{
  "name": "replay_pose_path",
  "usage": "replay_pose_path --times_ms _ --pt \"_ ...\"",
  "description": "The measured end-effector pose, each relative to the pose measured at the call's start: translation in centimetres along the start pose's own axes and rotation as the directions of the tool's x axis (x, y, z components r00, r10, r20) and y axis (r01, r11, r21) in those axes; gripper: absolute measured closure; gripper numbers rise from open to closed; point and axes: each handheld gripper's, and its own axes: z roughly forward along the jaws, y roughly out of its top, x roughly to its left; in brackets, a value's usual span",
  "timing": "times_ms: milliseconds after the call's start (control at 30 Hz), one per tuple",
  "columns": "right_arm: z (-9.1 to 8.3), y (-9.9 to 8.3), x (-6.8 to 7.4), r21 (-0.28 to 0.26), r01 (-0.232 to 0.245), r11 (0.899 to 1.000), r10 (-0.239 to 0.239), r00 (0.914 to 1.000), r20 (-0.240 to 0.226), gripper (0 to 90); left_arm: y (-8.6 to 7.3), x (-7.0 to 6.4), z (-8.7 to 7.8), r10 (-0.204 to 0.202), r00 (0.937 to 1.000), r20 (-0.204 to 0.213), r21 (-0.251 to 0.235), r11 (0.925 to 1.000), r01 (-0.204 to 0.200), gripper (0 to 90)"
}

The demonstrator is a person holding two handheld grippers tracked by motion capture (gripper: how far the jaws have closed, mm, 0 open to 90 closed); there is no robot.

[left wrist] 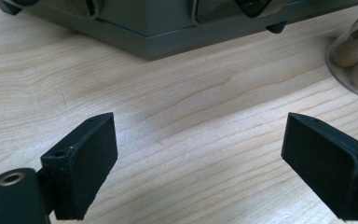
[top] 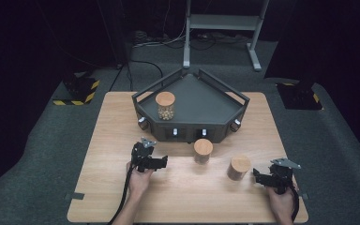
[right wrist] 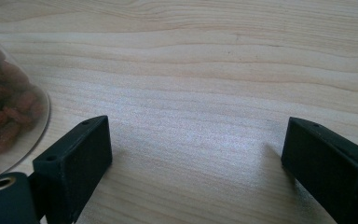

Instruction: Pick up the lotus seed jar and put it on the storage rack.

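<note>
**Both grippers spread wide beside two jars in front of the tray**

High view: a dark grey tray (top: 215, 101) with angled corners sits at the far middle of the wooden table (top: 112, 140). One cork-lidded jar of pale round pieces (top: 165, 106) stands inside the tray, toward its left side. A second jar (top: 203, 150) stands on the table just in front of the tray's front wall, and a third jar (top: 238, 167) stands in front of the tray too, nearer the person and to the right of the second. The left gripper (top: 157, 162) lies in front of the tray's left front corner, held by the left hand (top: 138, 180), and points toward the second jar without touching it. The right gripper (top: 258, 176) is in front of the tray and off its right side, held by the right hand (top: 281, 199), close to the third jar yet apart from it.

Left gripper view: the fingers (left wrist: 81, 165) are released, wide apart with bare table between them. The tray's front wall runs across the top, and the glass of the second jar sits at the upper right, ahead of the fingertips.

Right gripper view: the fingers (right wrist: 74, 165) are likewise released and hold nothing. The third jar, full of brown pieces, bulges in at the left, just beside the left finger
</note>
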Motion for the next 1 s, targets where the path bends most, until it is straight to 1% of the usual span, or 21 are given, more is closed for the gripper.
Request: replay_pose_path --times_ms 200,333,433,667,867,1000 --pt "0.0 0.0 0.0 0.0 0.0 1.0 0.0 1.0 0.0 8.2 -0.3 0.2 0.4 -0.017 0.9998 -0.011 0.0 0.9999 0.017 10.7" --pt "0.0 0.0 0.0 0.0 0.0 1.0 0.0 1.0 0.0 8.2 -0.5 0.0 0.5 -0.008 0.9996 -0.028 -0.004 1.0 0.008 10.6" --pt "0.0 0.0 0.0 0.0 0.0 1.0 0.0 1.0 0.0 8.2 -0.9 0.0 0.7 0.0 0.9987 -0.051 0.001 1.0 0.0 10.2" --pt "0.0 0.0 0.0 0.0 0.0 1.0 0.0 1.0 0.0 8.2 -1.7 0.3 1.6 -0.03 0.9983 -0.049 0.019 0.9993 0.031 9.2" --pt "0.0 0.0 0.0 0.0 0.001 1.0 -0.001 1.0 0.0 8.2 -1.9 0.2 1.8 -0.017 0.998 -0.061 0.018 0.9997 0.018 8.4" --pt "0.0 0.0 0.0 0.0 0.0 1.0 0.0 1.0 0.001 8.2 -2.0 0.1 1.9 -0.008 0.9974 -0.071 0.004 1.0 0.008 8.3"
